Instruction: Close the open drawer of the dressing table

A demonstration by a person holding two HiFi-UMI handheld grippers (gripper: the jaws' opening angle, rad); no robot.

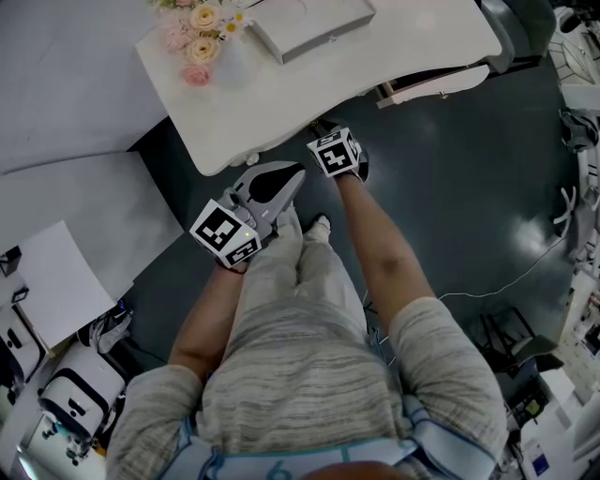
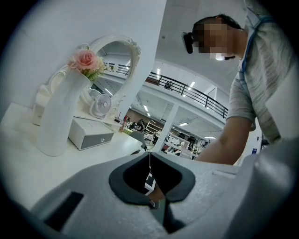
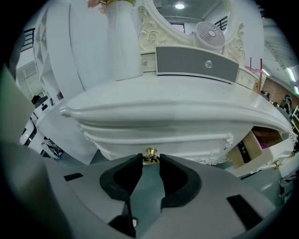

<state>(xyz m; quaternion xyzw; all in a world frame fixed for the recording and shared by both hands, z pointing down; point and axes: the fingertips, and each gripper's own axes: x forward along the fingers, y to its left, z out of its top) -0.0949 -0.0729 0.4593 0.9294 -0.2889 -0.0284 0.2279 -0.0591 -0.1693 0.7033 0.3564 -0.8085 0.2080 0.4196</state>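
The white dressing table (image 1: 281, 103) fills the top of the head view. Its side drawer (image 1: 436, 86) stands pulled out at the right, and in the right gripper view this open drawer (image 3: 264, 140) shows a tan inside. My right gripper (image 3: 150, 161) is at the front edge of the table (image 3: 177, 100), with its pads against both sides of the gold knob (image 3: 150, 153) of the middle drawer front. In the head view the right gripper (image 1: 330, 141) sits under the table's rim. My left gripper (image 1: 298, 174) hangs shut and empty beside my leg, its tips (image 2: 149, 156) meeting.
On the tabletop stand a white vase of pink flowers (image 1: 202, 42), a white jewellery box (image 1: 309, 26), an oval mirror (image 2: 117, 70) and a small fan (image 3: 210, 33). A cable (image 1: 525, 272) lies on the dark floor at the right. Equipment (image 1: 66, 394) sits at the lower left.
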